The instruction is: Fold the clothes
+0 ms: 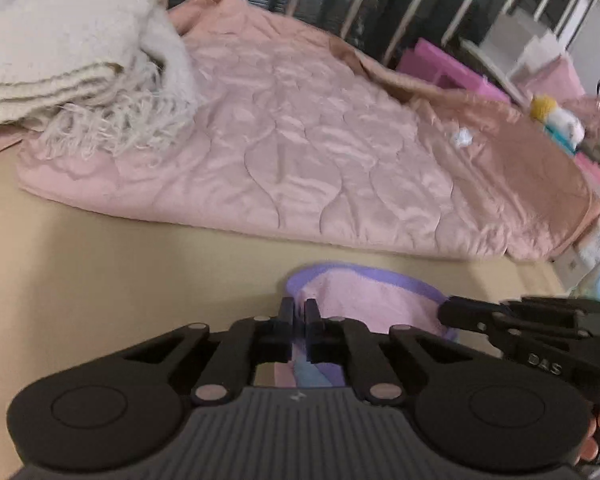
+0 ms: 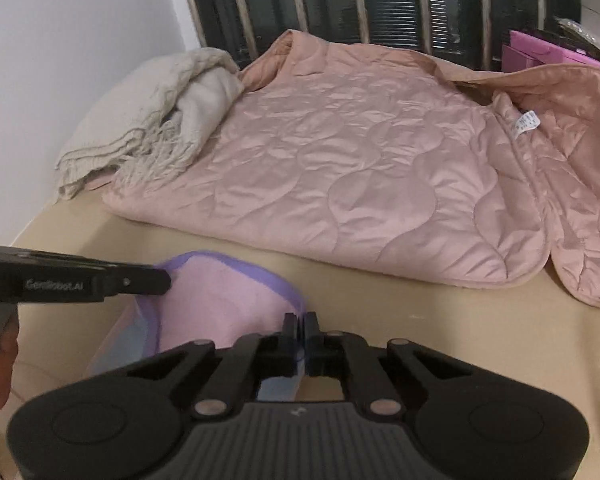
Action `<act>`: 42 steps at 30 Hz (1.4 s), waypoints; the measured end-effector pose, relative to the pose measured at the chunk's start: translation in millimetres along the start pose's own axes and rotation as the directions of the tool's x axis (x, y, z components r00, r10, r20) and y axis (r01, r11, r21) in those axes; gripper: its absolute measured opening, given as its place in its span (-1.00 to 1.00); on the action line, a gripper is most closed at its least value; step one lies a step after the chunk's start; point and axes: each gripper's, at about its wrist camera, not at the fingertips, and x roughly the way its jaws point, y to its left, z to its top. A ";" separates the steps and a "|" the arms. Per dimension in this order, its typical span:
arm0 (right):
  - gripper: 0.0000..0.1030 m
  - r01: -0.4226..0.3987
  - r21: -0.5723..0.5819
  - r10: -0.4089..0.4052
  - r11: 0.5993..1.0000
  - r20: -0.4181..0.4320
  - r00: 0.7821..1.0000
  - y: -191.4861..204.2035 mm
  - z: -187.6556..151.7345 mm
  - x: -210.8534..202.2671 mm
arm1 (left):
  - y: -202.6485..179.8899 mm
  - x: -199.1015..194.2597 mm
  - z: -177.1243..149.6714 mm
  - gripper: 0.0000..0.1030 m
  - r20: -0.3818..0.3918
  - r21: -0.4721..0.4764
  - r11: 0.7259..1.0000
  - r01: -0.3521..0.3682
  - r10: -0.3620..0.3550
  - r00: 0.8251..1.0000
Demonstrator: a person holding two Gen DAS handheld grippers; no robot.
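A small pink garment with a purple edge hangs between both grippers above the beige table. My left gripper is shut on its left edge, purple and light blue cloth showing between the fingers. My right gripper is shut on its right edge. Each gripper shows in the other's view, the right gripper pinching the far side, the left gripper likewise. A person's hand holds each handle.
A pink quilted jacket lies spread across the back of the table. A cream fringed knit is piled at its left. Pink boxes and small items stand at the right, a metal rail behind.
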 end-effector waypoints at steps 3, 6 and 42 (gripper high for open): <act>-0.97 -0.047 -0.034 0.050 0.998 0.087 0.995 5.5 -6.7 -36.0 | -3.8 -31.5 -6.9 -0.93 0.070 -0.005 0.998 0.056 -0.055 0.996; -0.97 -0.097 -0.078 0.108 0.992 0.141 0.984 11.3 -26.1 -73.0 | -20.9 -90.6 -37.4 -0.92 0.174 0.069 0.992 0.105 -0.115 0.978; -0.33 0.022 -0.098 0.000 0.995 0.220 0.976 47.7 -147.2 -108.9 | -58.1 -100.2 -175.7 0.33 0.249 0.023 0.992 -0.121 0.112 0.962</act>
